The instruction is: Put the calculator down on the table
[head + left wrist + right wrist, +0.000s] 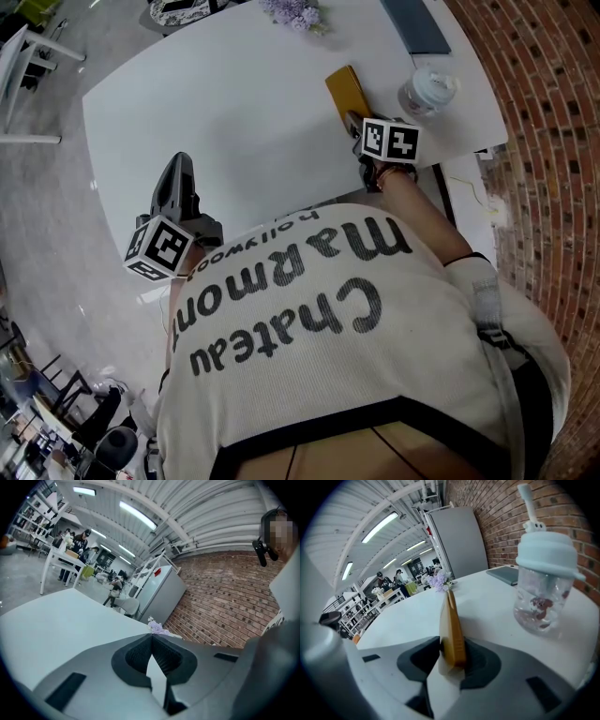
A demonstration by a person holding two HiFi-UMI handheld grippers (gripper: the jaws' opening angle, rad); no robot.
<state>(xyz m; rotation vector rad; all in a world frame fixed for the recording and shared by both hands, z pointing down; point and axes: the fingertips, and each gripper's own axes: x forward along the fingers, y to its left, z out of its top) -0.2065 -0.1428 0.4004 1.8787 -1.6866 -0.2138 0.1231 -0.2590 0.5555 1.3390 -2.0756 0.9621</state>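
The calculator (452, 630) stood on edge between the right claw's (452, 657) pads, touching both as its jaws were opening. The left claw (152, 654) was closed and empty.

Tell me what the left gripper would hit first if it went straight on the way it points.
Most likely the bare white table: the left gripper angles slightly down over it. The purple flowers sit dead ahead at the far edge, though depth is unclear.

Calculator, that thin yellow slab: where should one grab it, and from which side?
I'd pinch the calculator across its broad faces at its near end, coming from the table edge. It is thin, so jaws span it easily; the right gripper, jaws opening, has it between them so.
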